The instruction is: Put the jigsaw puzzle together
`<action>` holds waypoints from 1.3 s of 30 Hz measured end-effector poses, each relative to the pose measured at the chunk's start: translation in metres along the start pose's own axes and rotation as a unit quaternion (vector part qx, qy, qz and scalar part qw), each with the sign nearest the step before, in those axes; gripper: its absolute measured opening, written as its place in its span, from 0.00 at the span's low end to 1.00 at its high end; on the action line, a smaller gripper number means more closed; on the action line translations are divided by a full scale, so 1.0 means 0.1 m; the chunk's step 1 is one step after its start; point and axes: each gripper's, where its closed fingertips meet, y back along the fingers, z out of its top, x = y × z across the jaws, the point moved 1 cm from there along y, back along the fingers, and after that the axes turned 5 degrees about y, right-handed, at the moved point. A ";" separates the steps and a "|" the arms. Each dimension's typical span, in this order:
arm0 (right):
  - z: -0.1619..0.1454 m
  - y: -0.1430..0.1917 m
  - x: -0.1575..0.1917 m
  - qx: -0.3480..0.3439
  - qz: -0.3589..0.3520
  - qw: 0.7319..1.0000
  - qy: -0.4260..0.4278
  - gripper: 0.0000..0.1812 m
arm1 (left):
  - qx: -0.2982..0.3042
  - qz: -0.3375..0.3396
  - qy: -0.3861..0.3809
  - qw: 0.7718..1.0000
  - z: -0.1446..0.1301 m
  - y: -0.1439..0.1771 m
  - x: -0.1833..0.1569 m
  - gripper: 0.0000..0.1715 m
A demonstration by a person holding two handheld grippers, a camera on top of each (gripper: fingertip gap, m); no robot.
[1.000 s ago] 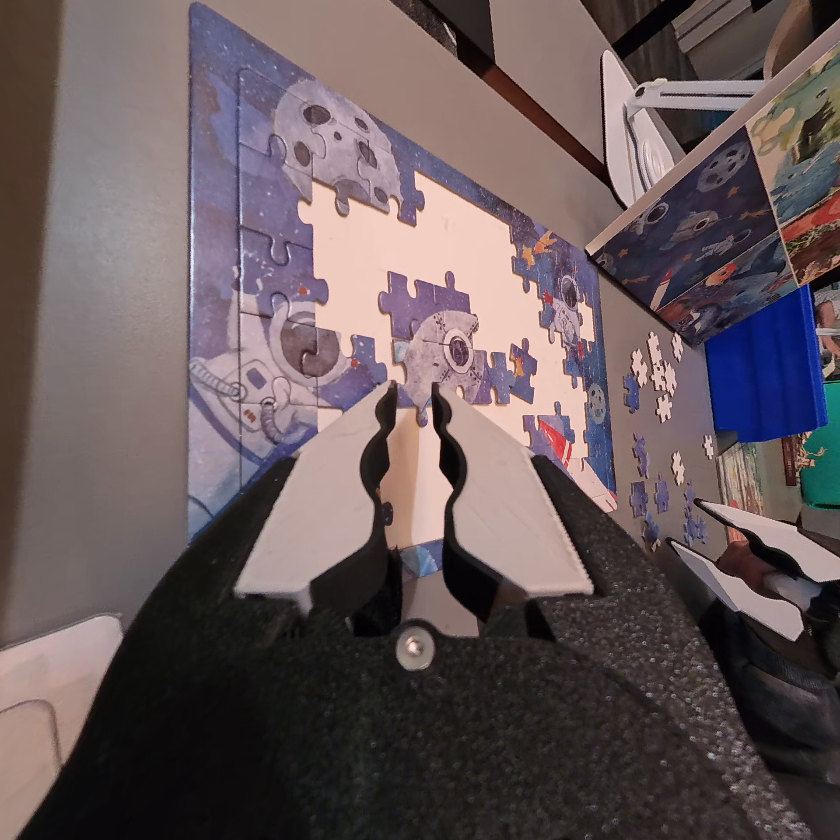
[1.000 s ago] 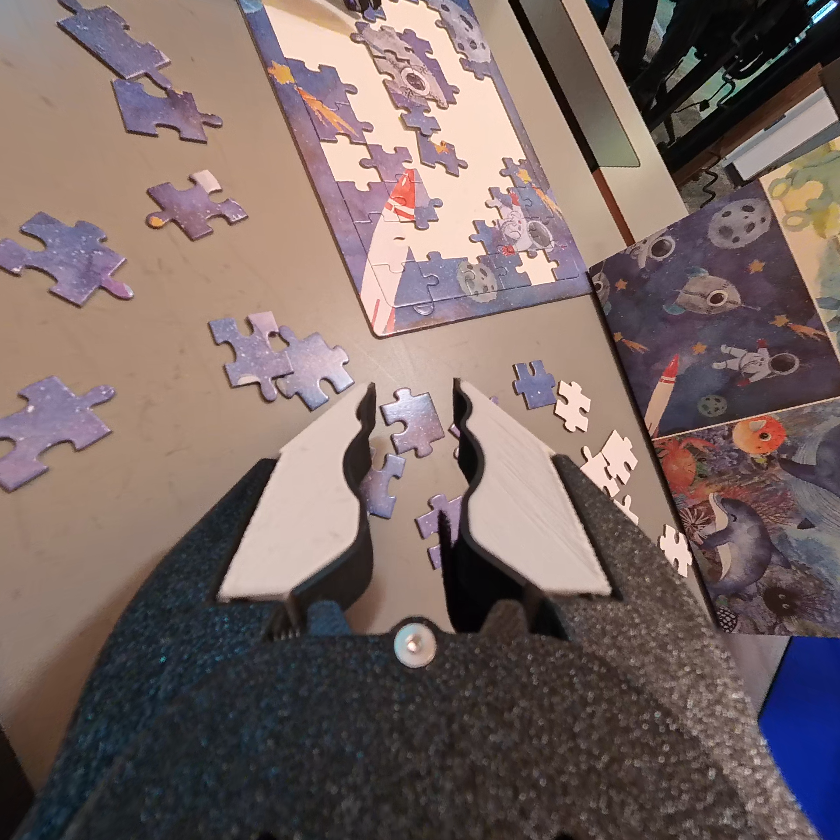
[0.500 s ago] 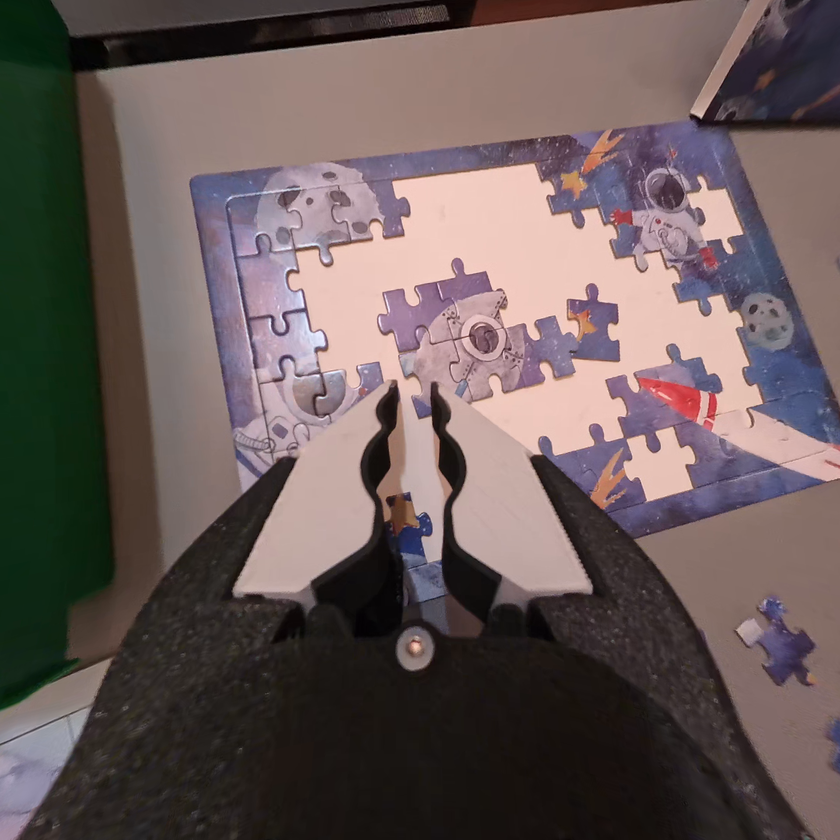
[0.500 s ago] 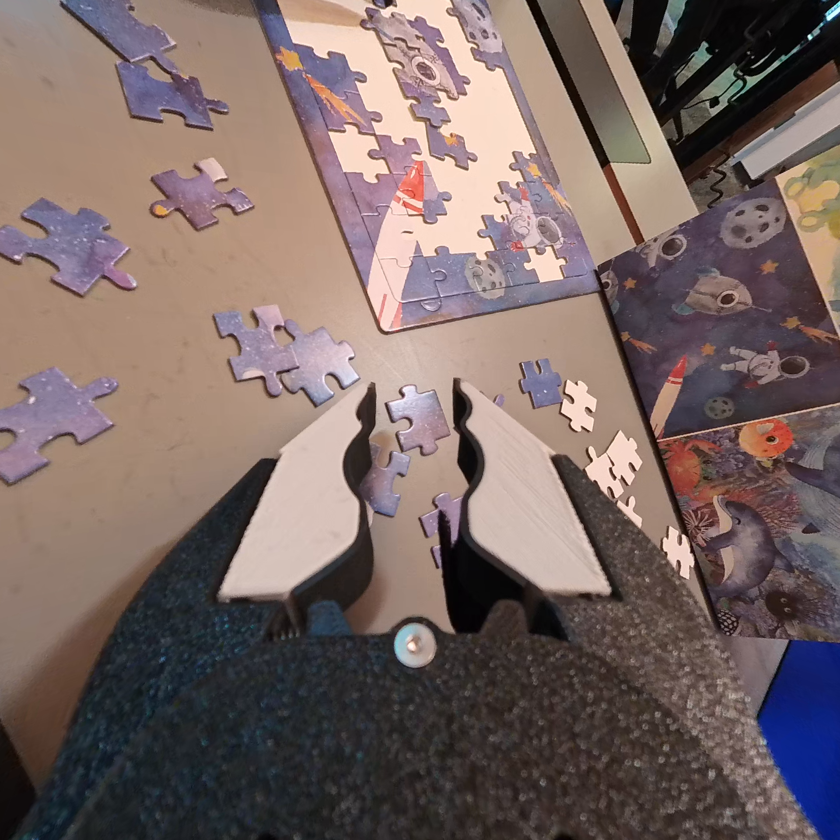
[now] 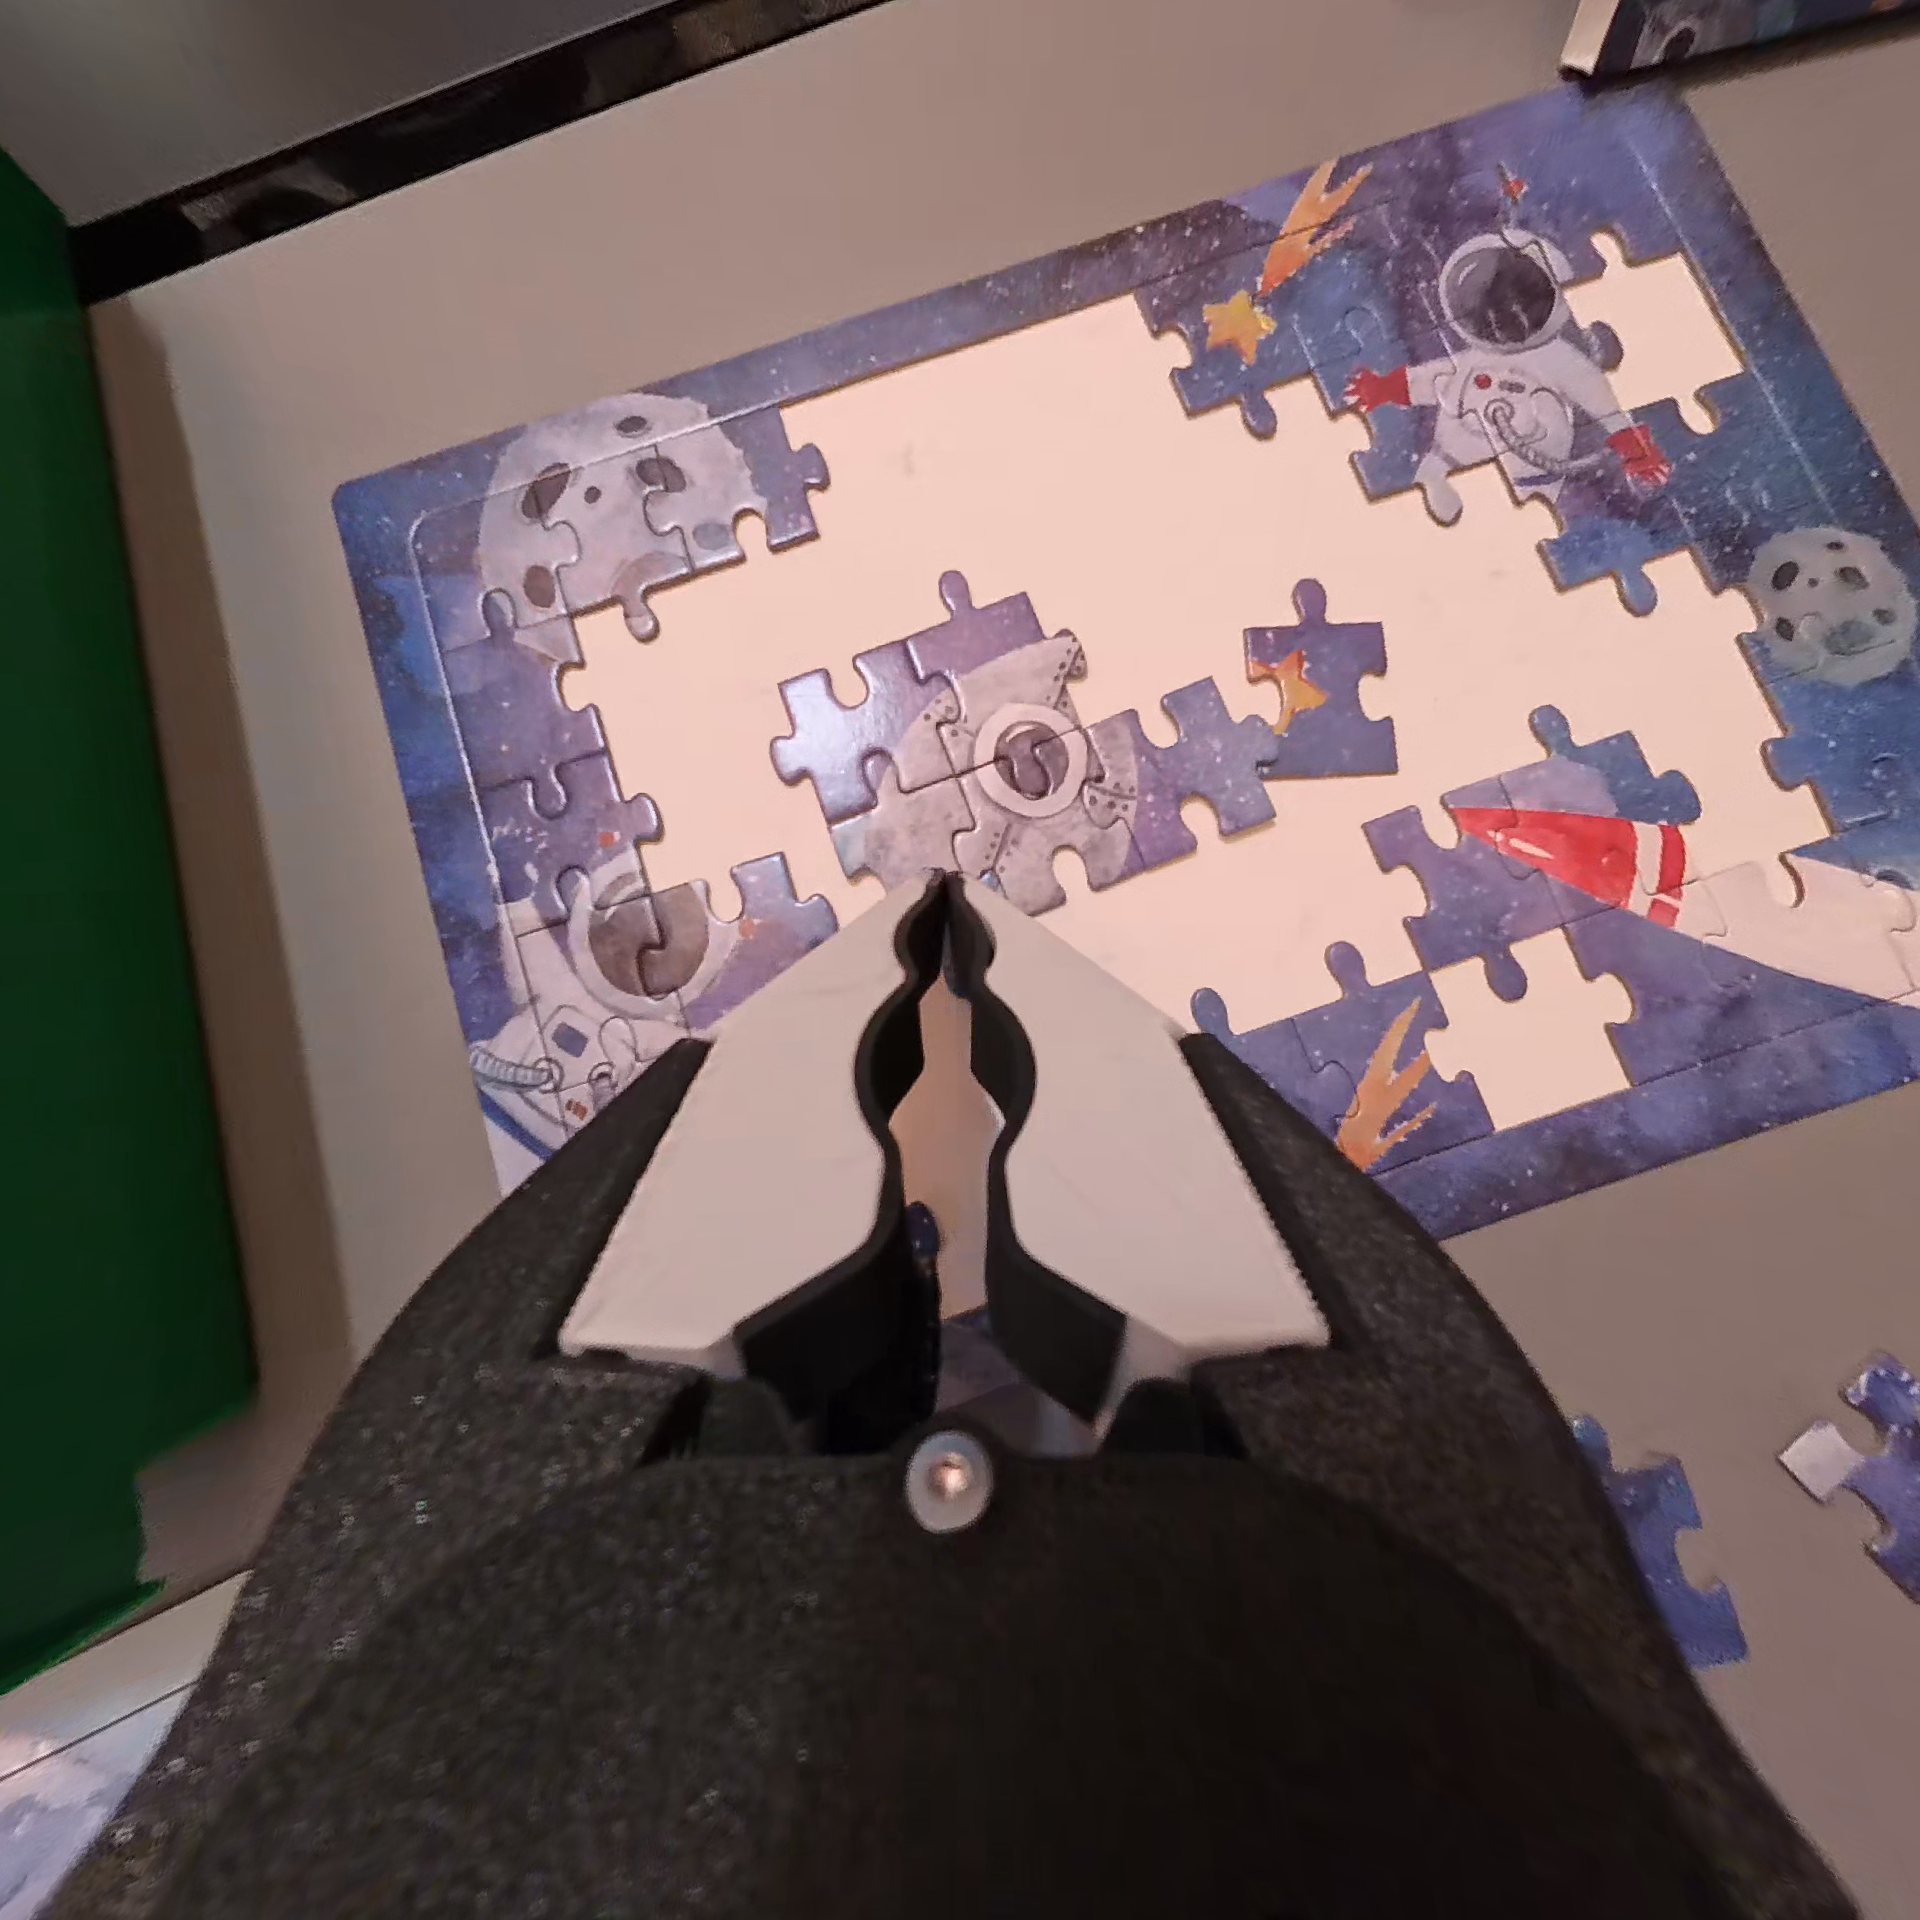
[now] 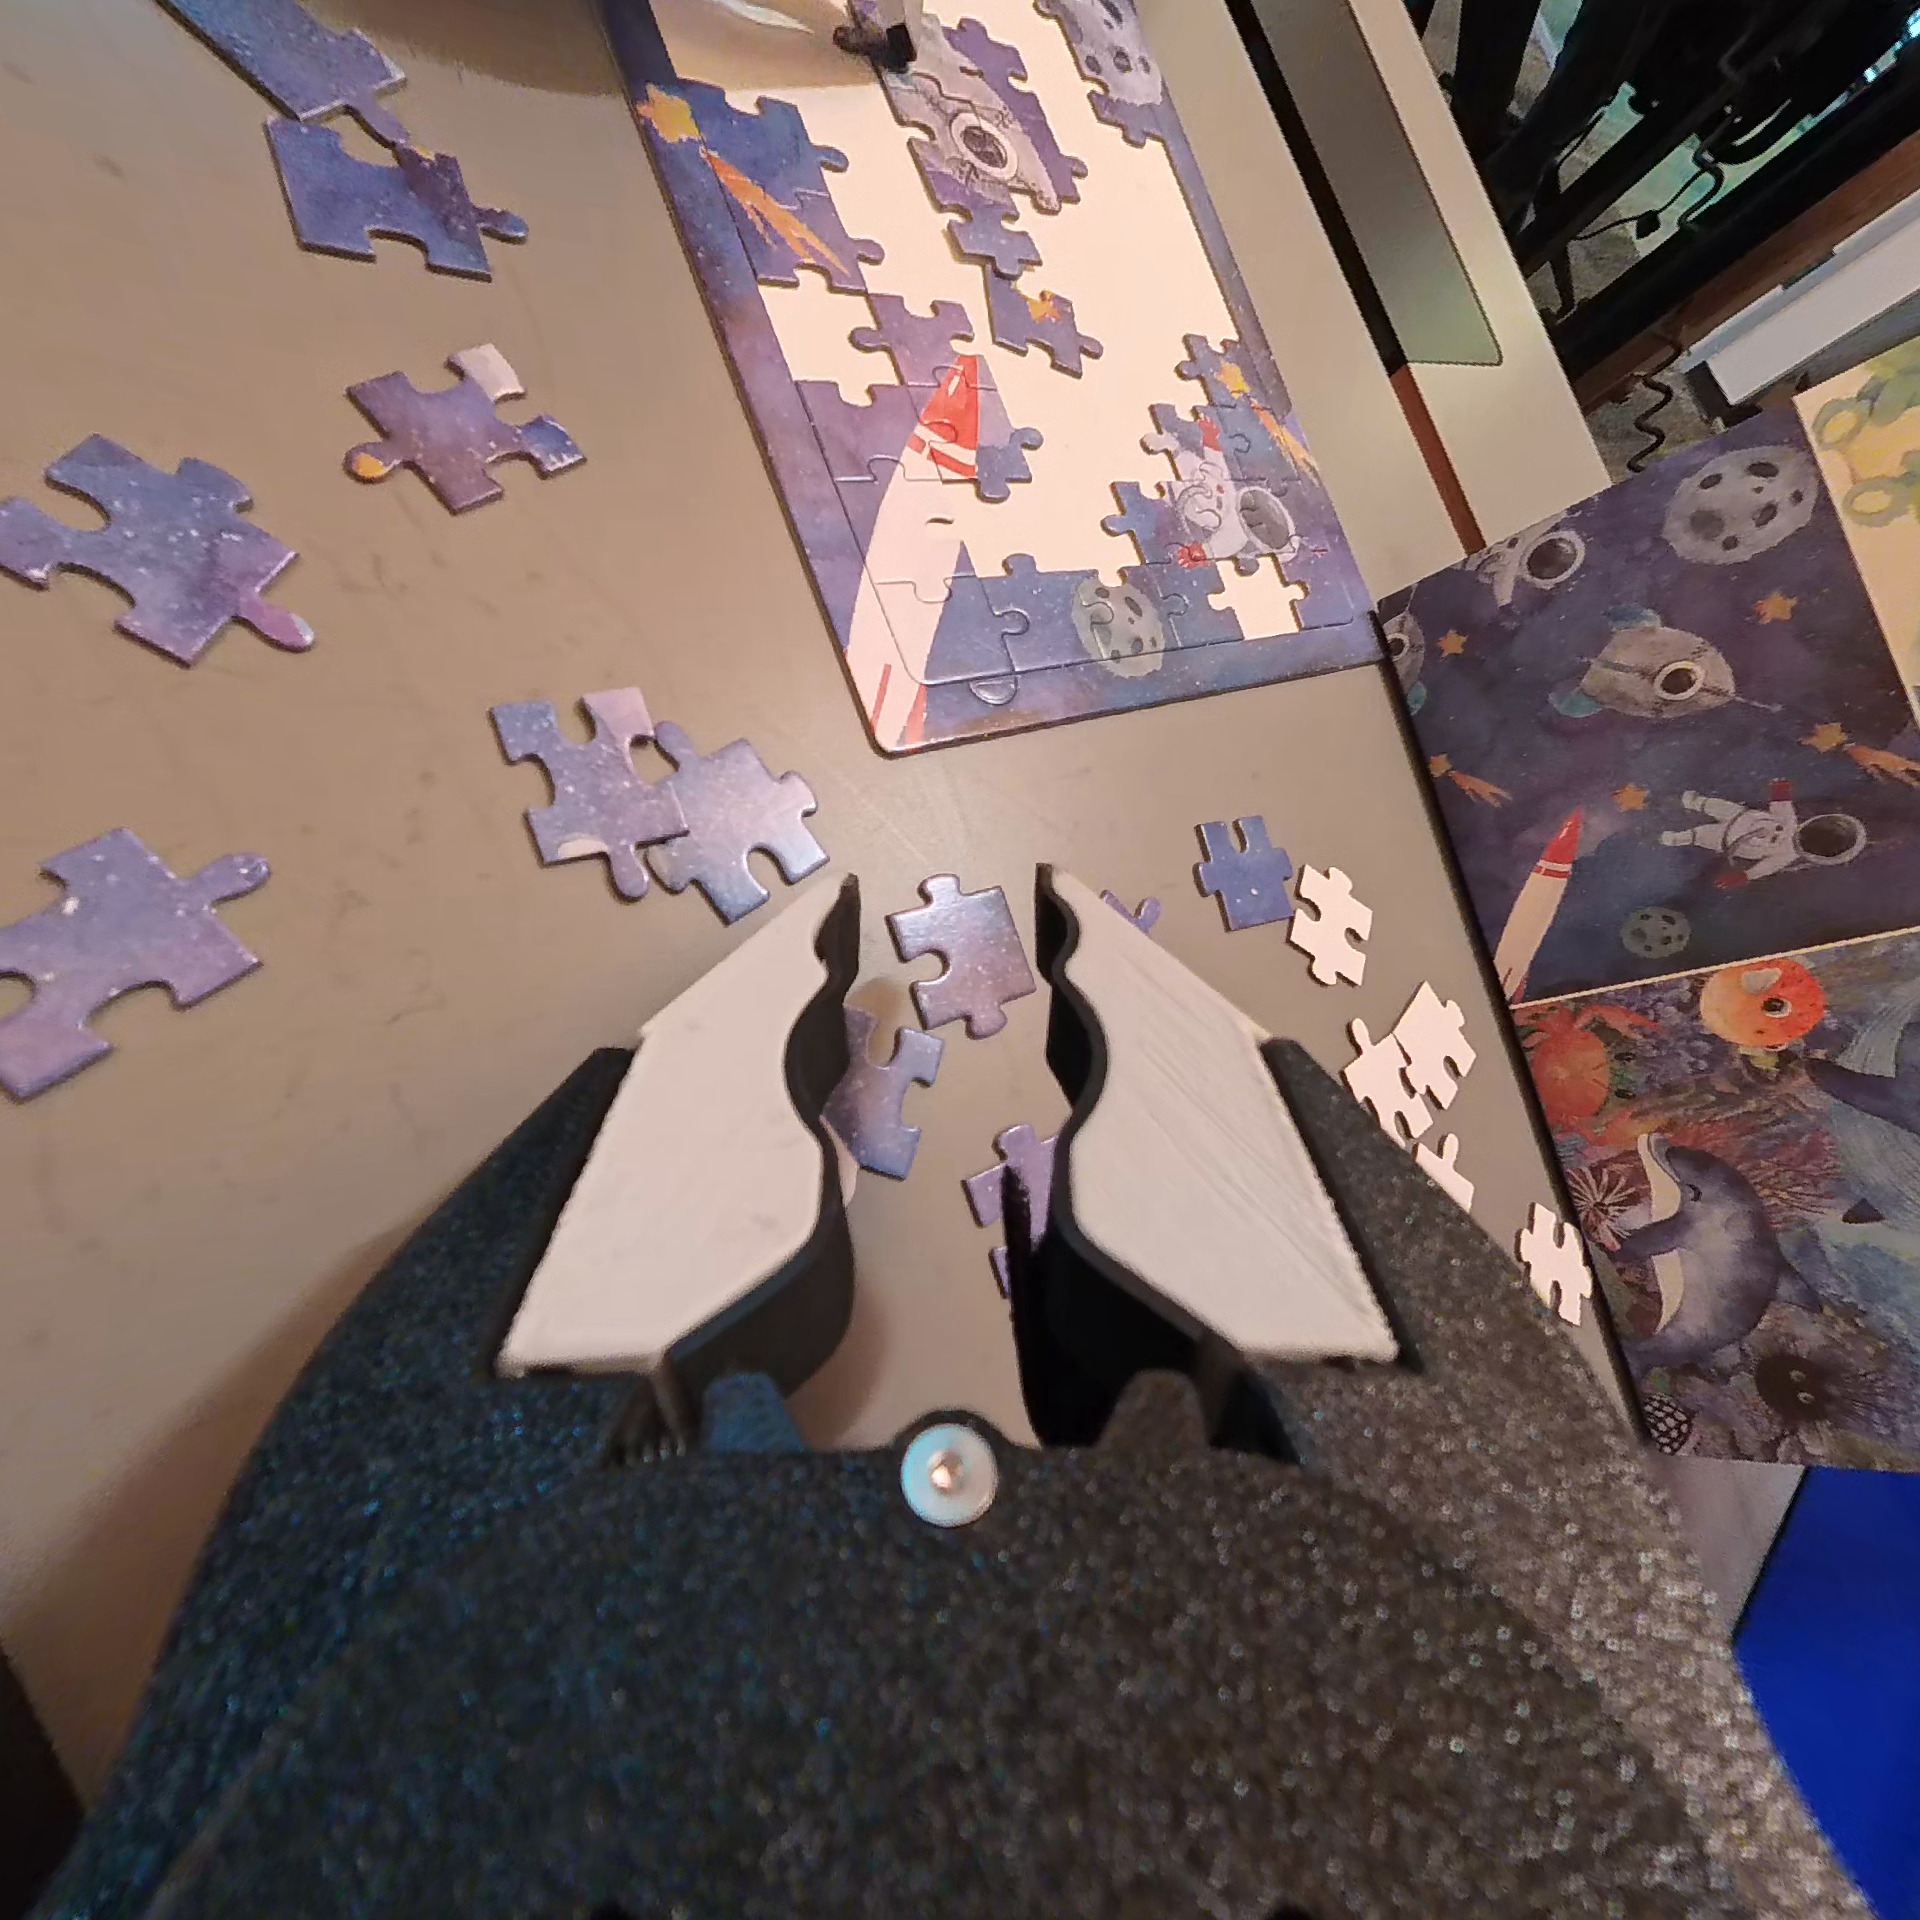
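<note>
One grey table (image 6: 395, 1039) carries everything. On it lies the jigsaw puzzle (image 5: 1039, 499), a blue-bordered space picture in a tray, partly filled: pieces line the left edge, an astronaut and a red-nosed rocket sit at the right, and an island of joined pieces (image 5: 997, 769) around a round spacecraft stands in the cream middle. A picture box (image 6: 1662, 727) printed with the same space scene lies right of the tray in the right wrist view. Many loose pieces are scattered on the table near the tray, some purple-blue face up, some white face down (image 6: 1330, 925).

Above the tray's near-left part, the left gripper (image 5: 943, 883) has its tips pressed together, pointing at the near edge of the island; nothing shows between them. Over the loose pieces, the right gripper (image 6: 945, 894) is spread wide, and a purple piece (image 6: 961, 961) lies on the table between its fingers.
</note>
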 end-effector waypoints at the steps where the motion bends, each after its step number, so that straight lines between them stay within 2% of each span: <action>1: 0.00 0.00 0.00 0.001 0.000 1.000 0.000 0.19 | 0.000 0.000 -0.001 1.000 0.00 0.00 0.00 0.00; 9: -0.01 0.00 0.00 0.001 0.000 1.000 0.001 0.19 | -0.003 -0.001 0.004 1.000 0.01 0.00 0.00 0.00; 13: 0.00 0.00 0.00 0.001 0.001 1.000 0.001 0.19 | -0.058 0.025 0.018 0.998 0.19 0.12 0.09 0.00; 15: 0.00 0.00 0.00 0.001 0.000 1.000 0.001 0.19 | -0.070 0.014 0.035 0.997 0.24 0.14 0.09 0.00; 19: 0.00 -0.01 0.01 0.002 0.001 1.000 0.001 0.19 | -0.022 0.009 0.029 0.999 0.08 -0.04 0.04 0.00; 22: 0.00 0.00 0.02 0.002 0.002 1.000 0.002 0.19 | -0.013 0.016 0.017 1.000 0.08 -0.05 0.02 0.00; 27: -0.01 0.00 0.01 0.002 0.002 1.000 0.002 0.19 | -0.082 0.039 0.004 0.996 0.31 0.08 0.04 0.00; 28: 0.00 0.00 0.01 0.002 0.002 1.000 0.002 0.19 | -0.076 0.034 0.003 0.997 0.30 0.07 0.02 0.00; 30: -0.01 0.00 0.01 0.003 0.002 1.000 0.003 0.19 | -0.027 0.013 0.003 1.000 0.15 -0.05 -0.03 0.00; 33: -0.01 0.00 0.01 0.003 0.003 1.000 0.003 0.19 | -0.020 0.020 0.003 1.000 0.10 -0.03 0.01 0.00; 36: -0.01 0.00 0.01 0.003 0.003 1.000 0.003 0.19 | -0.081 0.047 0.014 0.996 0.30 0.13 0.14 0.00; 39: -0.01 0.00 0.02 0.004 0.003 1.000 0.003 0.19 | -0.105 0.050 0.036 0.993 0.38 0.20 0.21 0.00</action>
